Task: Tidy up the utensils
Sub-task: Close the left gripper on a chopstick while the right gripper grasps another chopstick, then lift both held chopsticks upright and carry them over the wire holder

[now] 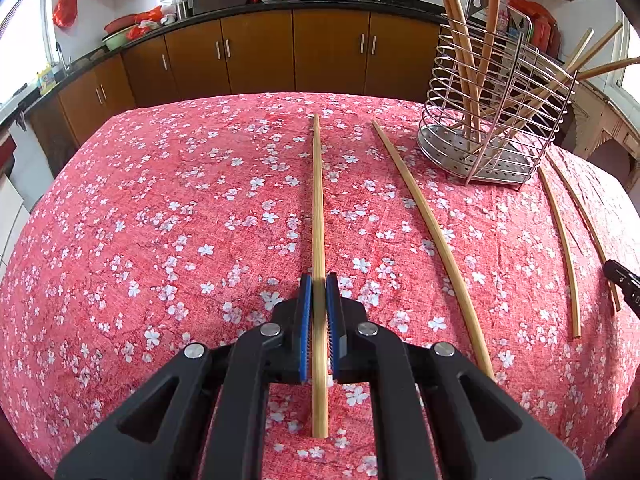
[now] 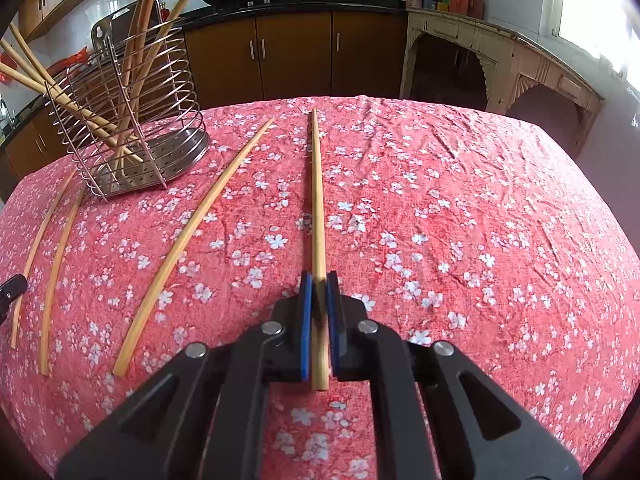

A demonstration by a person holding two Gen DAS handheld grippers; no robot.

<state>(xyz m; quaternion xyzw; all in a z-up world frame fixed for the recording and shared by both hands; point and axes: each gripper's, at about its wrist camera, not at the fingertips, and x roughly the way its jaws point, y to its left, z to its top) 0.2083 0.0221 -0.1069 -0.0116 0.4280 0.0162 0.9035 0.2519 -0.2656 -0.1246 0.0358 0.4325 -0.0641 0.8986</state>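
A: What did the left hand-held gripper (image 1: 319,280) have?

B: Its blue pads were pinched on a chopstick (image 1: 318,216); the stick ran straight ahead over the red flowered cloth of the desk (image 1: 160,220), its far tip pointing to the cabinets, left of the wire holder (image 1: 496,120); I could not tell whether it touched the cloth.

A: And the right hand-held gripper (image 2: 319,278)?

B: Likewise pressed onto a second chopstick (image 2: 318,200), which lay to the right of the wire holder (image 2: 132,120); its near end stuck out just behind the pads.

A: Where were the rest?

B: Several chopsticks stood leaning inside the holder, some tilted far out over its rim; in the left view, one loose stick (image 1: 432,236) lay on the cloth between the held chopstick and the holder; two thinner sticks (image 1: 564,256) lay beyond the holder's other side; in the right view, the same sort of spread showed, one loose stick (image 2: 188,240) just right of the holder, two (image 2: 56,276) in front of it.
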